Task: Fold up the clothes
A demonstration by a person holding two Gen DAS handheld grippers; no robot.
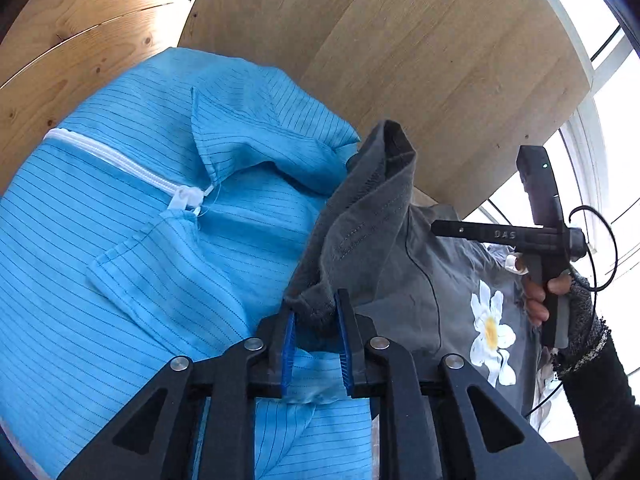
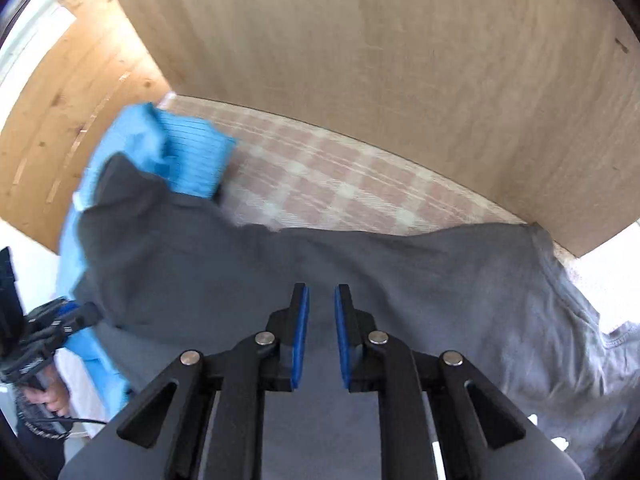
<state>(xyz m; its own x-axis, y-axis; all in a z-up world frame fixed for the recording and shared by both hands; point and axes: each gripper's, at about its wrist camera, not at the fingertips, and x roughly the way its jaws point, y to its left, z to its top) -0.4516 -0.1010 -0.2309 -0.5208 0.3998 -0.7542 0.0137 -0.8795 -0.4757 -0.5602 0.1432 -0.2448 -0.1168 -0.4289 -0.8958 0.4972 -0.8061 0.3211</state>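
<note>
Grey T-shirt (image 2: 360, 272): soft matte knit, mid-to-dark grey, spread in loose rumples across the bed; a stitched hem edge bunched and folded (image 1: 368, 208); a white daisy print with a yellow centre (image 1: 491, 332) on its face in the left wrist view. Blue garment (image 1: 160, 240): thin, smooth woven fabric, bright blue with fine dark pinstripes, a white zip (image 1: 120, 160) with a white pull, a pointed collar flap, a patch pocket; it lies partly under and beside the grey T-shirt, one folded corner (image 2: 192, 160) showing past the shirt in the right wrist view. Bed cover (image 2: 340, 184): pale cloth in a pink and cream check, flat, bare beyond the shirt. Wooden panel (image 2: 380, 60): light veneer with fine grain, rising behind the bed; knotty pine boards (image 1: 80, 40) beside it. Left gripper (image 1: 316, 312): black linkage arms, ribbed blue pads, angled down; jaws narrow, with the bunched grey hem between the pads and pressed by them. Right gripper (image 2: 322, 300): same build, pointed steeply down over the grey shirt; jaws narrow with a clear gap, nothing between the pads. Right hand (image 1: 540, 296), bare fingers and a dark knit sleeve, wrapped round its gripper's handle. Left hand (image 2: 52, 396) low at the frame edge, blurred.
</note>
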